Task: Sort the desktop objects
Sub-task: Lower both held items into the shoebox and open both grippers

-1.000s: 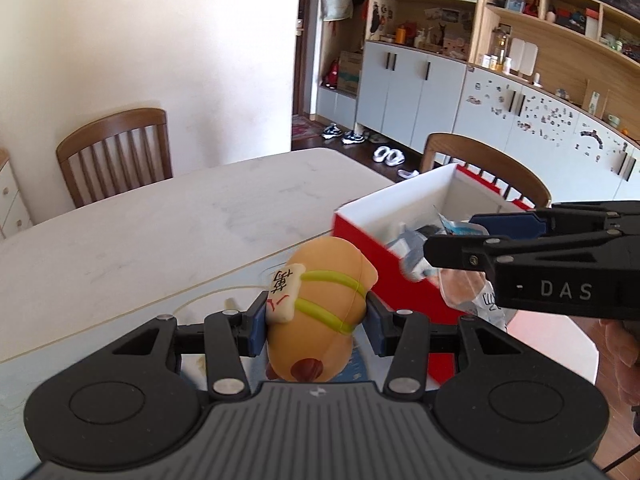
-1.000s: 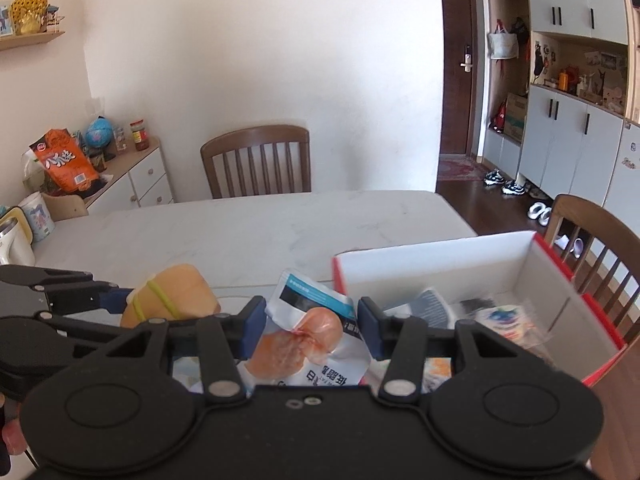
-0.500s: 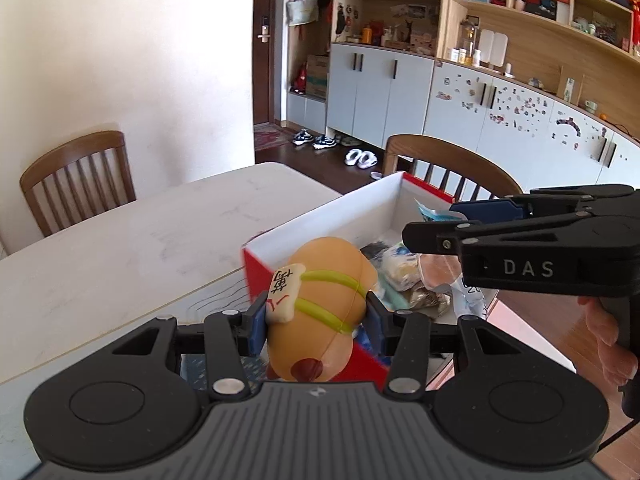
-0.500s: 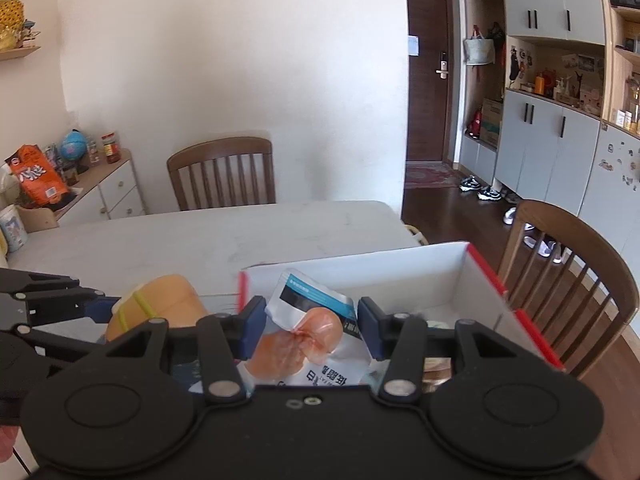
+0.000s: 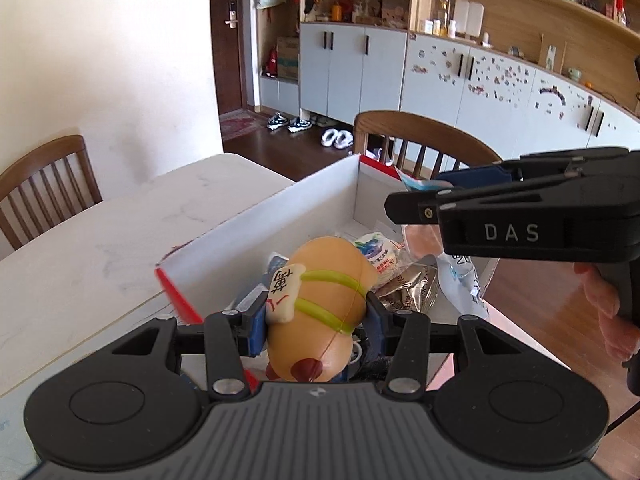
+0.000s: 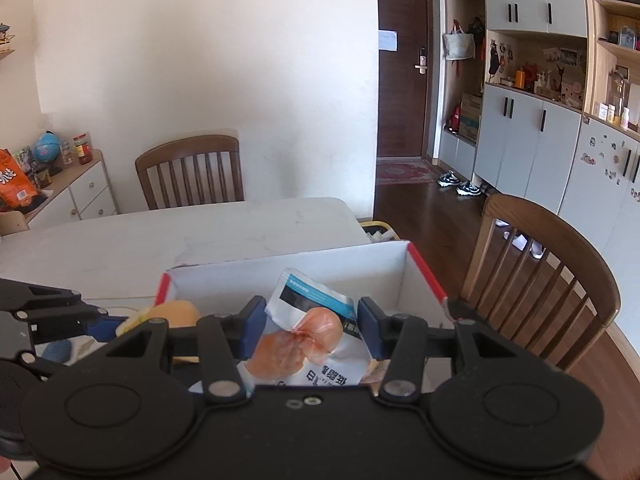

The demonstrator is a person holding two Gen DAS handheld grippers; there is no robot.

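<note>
Left gripper (image 5: 316, 320) clenching squishy toy (image 5: 320, 308) over box (image 5: 256, 236); right gripper (image 6: 308, 328) pinching snack pouch (image 6: 310, 334) alongside. I'm worrying about collision — both hovering close, and pouch snagging box wall on release.
</note>
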